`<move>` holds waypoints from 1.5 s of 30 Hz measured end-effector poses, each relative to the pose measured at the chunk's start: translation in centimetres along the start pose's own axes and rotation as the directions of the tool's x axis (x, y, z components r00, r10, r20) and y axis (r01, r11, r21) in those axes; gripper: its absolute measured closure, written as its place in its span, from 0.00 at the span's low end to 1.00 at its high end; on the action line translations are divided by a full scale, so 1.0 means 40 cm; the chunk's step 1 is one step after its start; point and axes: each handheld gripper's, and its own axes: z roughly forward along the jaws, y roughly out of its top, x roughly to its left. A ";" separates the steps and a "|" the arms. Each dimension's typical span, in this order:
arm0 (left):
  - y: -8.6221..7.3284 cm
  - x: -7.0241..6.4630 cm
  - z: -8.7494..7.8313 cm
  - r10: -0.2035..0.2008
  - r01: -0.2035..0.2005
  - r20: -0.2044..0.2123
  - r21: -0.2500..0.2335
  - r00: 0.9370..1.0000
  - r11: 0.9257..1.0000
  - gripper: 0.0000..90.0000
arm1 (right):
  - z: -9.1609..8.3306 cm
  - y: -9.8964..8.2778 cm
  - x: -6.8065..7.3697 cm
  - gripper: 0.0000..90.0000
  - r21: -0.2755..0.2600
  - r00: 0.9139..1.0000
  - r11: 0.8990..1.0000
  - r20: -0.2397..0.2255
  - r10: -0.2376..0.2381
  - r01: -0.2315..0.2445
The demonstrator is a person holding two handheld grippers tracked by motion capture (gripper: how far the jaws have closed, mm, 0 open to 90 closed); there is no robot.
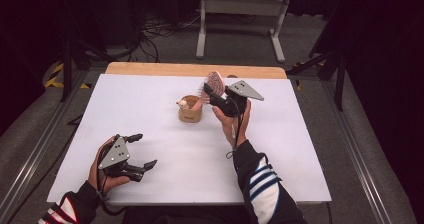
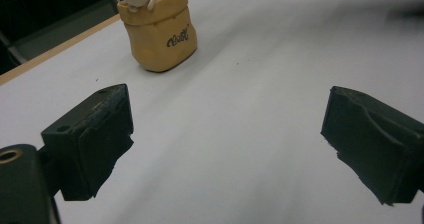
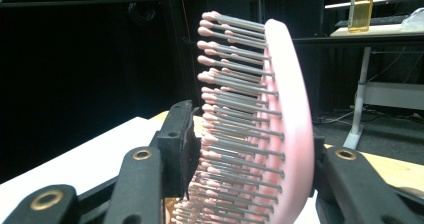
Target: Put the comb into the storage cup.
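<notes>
Your left tool (image 1: 140,151) and right tool (image 1: 215,95) are both black, each topped by a grey three-cornered plate drilled with small dark holes. A thin black cable trails from each one back toward your wrist. Brass-coloured rivets mark the linkage arms, and the blocky black pads (image 2: 92,136) have ragged lower edges. Nearest the tabletop's (image 1: 300,149) front edge, your sleeves are dark with white stripes, plus red bands on the left one.

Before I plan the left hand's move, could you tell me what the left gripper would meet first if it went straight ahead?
Probably nothing: the left gripper points over bare white table, and the tan bag-shaped holder stands left of its line.
</notes>
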 end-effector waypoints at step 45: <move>0.000 -0.002 0.003 0.003 -0.004 0.007 0.010 1.000 1.000 0.08 | 0.027 0.000 0.016 0.11 0.150 0.988 0.981 0.065 -0.137 0.126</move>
